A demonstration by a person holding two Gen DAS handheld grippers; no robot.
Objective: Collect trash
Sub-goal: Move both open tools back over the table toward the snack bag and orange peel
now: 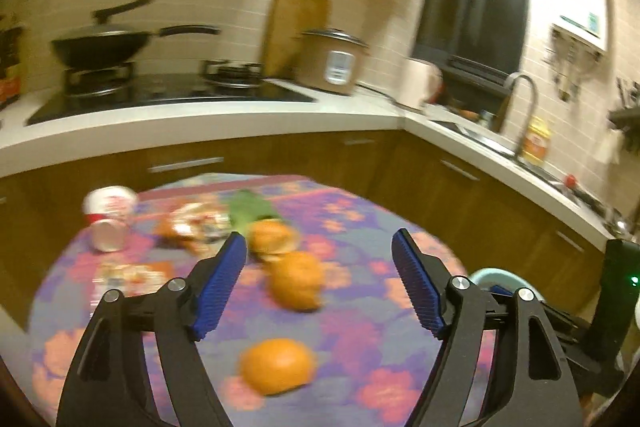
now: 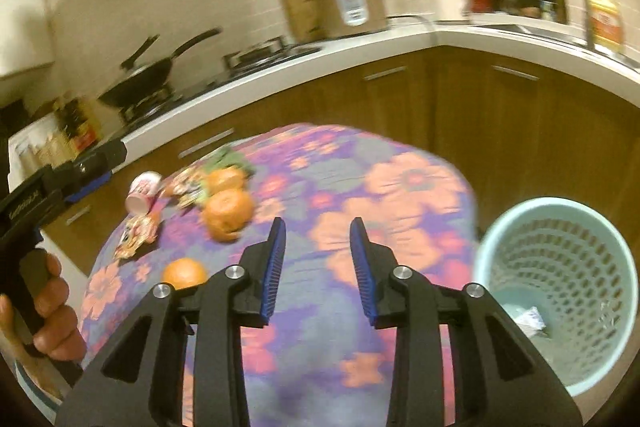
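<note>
While both tongs point(image 1: 318, 247) point(image 2: 317, 231) gape empty, oranges point(image 1: 297, 285) dot a floral tablecloth point(image 2: 400, 187) beside kitchen counters point(image 1: 200, 119).

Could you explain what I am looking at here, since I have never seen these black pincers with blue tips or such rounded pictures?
No robot here: a person holds a two-finger gripper in each hand, each with a fisheye camera looking along its fingers, hence the rounded view. One picture comes from the left gripper, the other from the right gripper; the right view also shows the person's left hand on its handle. Both grippers are open and hold nothing. Below them is a table with a flowered cloth. On it lie oranges, a tipped paper cup, wrappers and something green, too blurred to name. Beside the table stands a pale green waste basket with a little paper inside.
</note>
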